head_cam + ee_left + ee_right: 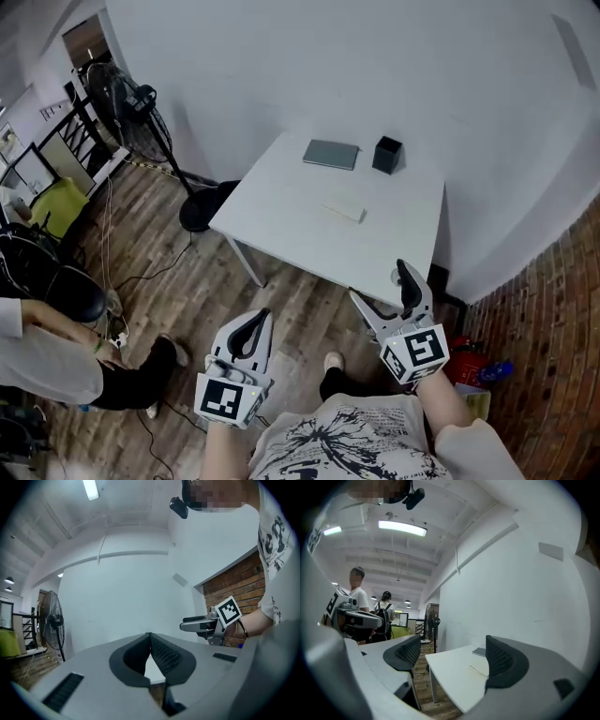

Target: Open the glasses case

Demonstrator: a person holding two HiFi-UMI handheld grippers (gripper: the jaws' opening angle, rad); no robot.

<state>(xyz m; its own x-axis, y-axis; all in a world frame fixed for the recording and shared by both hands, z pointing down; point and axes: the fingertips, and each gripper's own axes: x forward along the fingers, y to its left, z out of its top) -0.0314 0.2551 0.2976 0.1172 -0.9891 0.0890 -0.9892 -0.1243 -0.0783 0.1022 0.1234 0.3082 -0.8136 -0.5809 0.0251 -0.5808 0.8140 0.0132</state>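
Note:
A white table (pixel 281 220) carries a flat grey rectangular case (pixel 330 154) at its far side, a small black box (pixel 386 155) beside it, and a thin white flat item (pixel 342 212) near the middle. Both grippers hang over the floor, short of the table's near edge. My left gripper (pixel 246 330) is shut with nothing in it; its pads meet in the left gripper view (pixel 149 635). My right gripper (pixel 380 286) stands open and empty by the table's near right corner. Between its jaws (pixel 450 652) I see the tabletop, the grey case (pixel 480 652) and the white item (pixel 478 670).
A standing fan (pixel 141 103) and cables are on the wooden floor at the left. A seated person (pixel 42 352) is at the lower left. A brick wall (pixel 553 309) and a red object (pixel 469 361) lie to the right. Two people (pixel 370 604) stand far back.

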